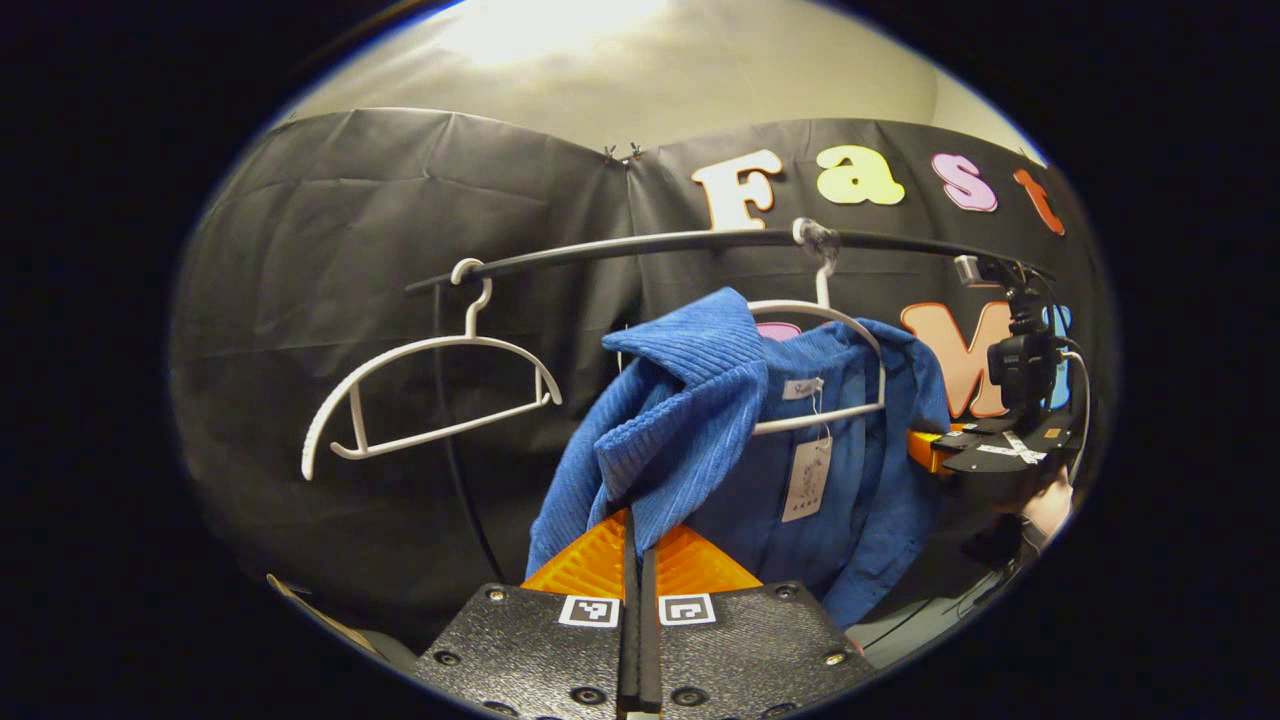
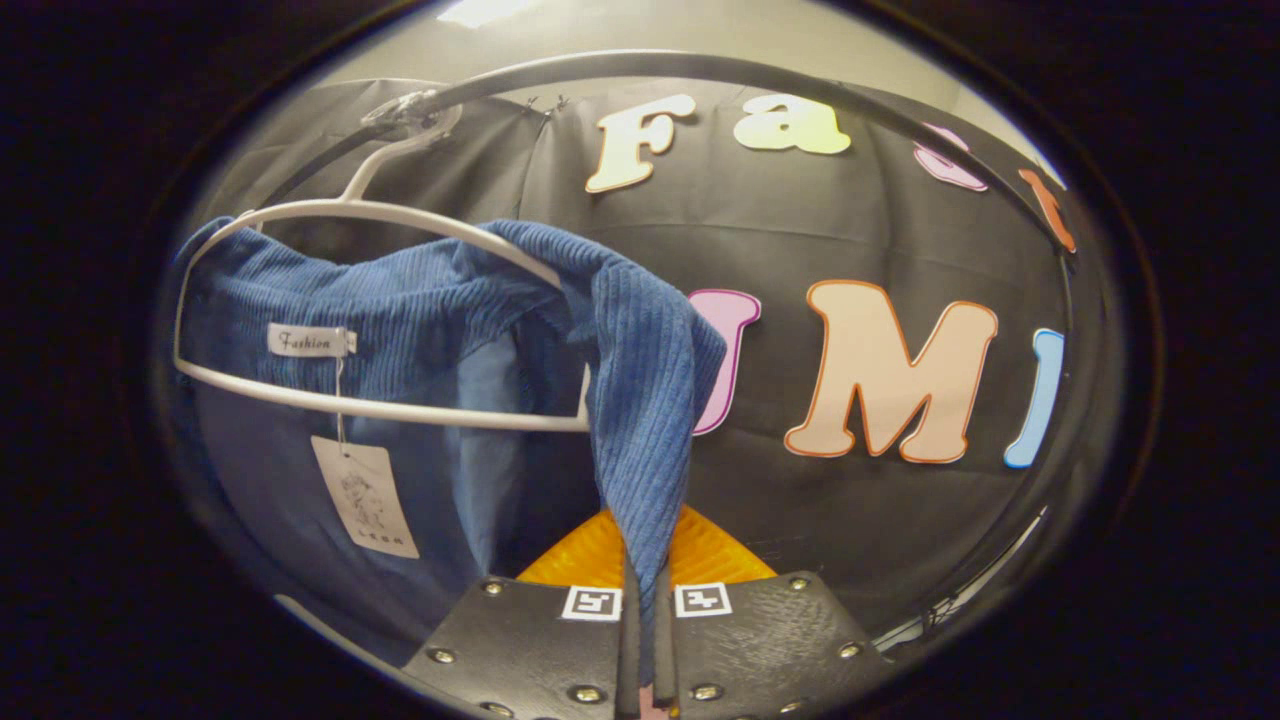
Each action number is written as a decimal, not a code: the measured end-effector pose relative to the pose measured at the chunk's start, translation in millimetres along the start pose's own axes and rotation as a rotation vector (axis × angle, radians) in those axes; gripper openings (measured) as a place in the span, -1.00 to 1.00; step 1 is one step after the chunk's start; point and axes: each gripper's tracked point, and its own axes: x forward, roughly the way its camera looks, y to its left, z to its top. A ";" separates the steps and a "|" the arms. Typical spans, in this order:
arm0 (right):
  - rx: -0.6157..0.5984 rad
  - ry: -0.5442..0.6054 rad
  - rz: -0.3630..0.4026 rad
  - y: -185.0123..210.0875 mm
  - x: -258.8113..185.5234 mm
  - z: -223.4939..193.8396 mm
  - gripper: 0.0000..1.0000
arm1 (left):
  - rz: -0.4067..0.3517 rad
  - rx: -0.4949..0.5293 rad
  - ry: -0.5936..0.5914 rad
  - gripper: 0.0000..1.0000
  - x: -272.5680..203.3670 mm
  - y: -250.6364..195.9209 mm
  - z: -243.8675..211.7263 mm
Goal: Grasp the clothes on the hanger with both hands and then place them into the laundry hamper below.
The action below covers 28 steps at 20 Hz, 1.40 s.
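A blue ribbed garment point(image 1: 750, 430) hangs on a white hanger point(image 1: 830, 330) hooked over a dark rail point(image 1: 640, 245), with a paper tag point(image 1: 808, 478) dangling inside its collar. In the left gripper view, the left hand-held gripper point(image 1: 637, 545) has its fingers closed tight on a fold of the garment's collar, just below the rail. To the left of the garment on the same rail hangs an empty white hanger point(image 1: 420, 400). In the right gripper view, the right hand-held gripper point(image 2: 645, 590) is likewise clamped on the garment's other collar edge point(image 2: 640, 400), which droops from the hanger's end.
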 end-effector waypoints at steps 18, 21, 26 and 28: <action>0.022 -0.101 -0.102 -56.4 39.1 45.8 -0.89 | 0.070 -0.098 -0.112 -0.96 -10.0 55.0 63.6; 0.037 -0.119 -0.116 -62.5 48.9 52.6 -0.89 | 0.106 -0.075 -0.144 -0.97 -9.1 72.7 74.3; 0.092 -0.129 -0.111 -66.1 65.7 54.5 -0.89 | 0.130 -0.067 -0.117 -0.96 0.4 83.8 63.1; 0.121 -0.123 -0.101 -66.9 73.6 49.5 -0.89 | 0.140 -0.065 -0.110 -0.95 9.7 88.8 59.6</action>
